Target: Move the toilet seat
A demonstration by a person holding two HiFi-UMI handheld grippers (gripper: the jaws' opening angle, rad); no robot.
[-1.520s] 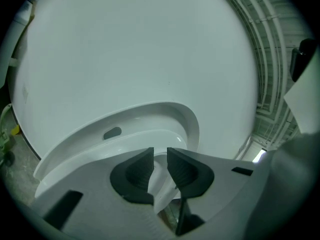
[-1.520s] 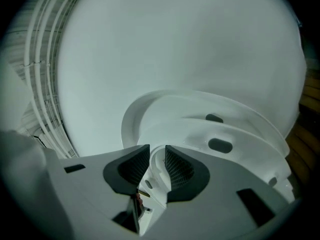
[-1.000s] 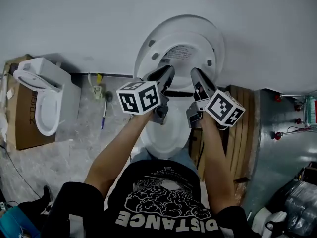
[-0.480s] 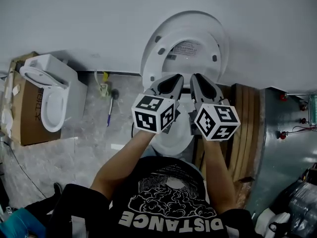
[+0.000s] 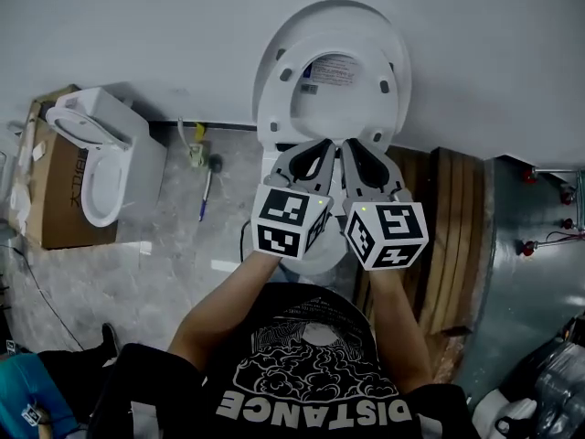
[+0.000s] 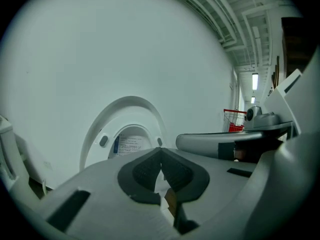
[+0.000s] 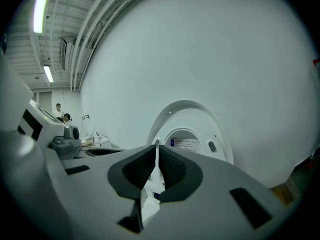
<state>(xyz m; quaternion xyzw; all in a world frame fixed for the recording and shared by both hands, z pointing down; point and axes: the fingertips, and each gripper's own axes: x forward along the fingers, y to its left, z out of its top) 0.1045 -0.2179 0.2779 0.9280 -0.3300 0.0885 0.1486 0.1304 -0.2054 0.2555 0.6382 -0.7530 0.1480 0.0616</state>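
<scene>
The white toilet seat stands raised with its lid against the wall, above the bowl. Both grippers hover side by side over the bowl and point at the seat without touching it. My left gripper is shut with nothing in it; in the left gripper view its pads meet, and the seat rises behind them. My right gripper is closing; its pads are nearly together with nothing between them, and the seat stands beyond.
A second toilet sits on a cardboard box at the left. A toilet brush lies on the floor beside the bowl. Wooden boards stand close on the right. A red cart shows far off.
Both grippers have drawn together side by side over the bowl, and their jaws have closed. The seat has stayed upright against the wall.
</scene>
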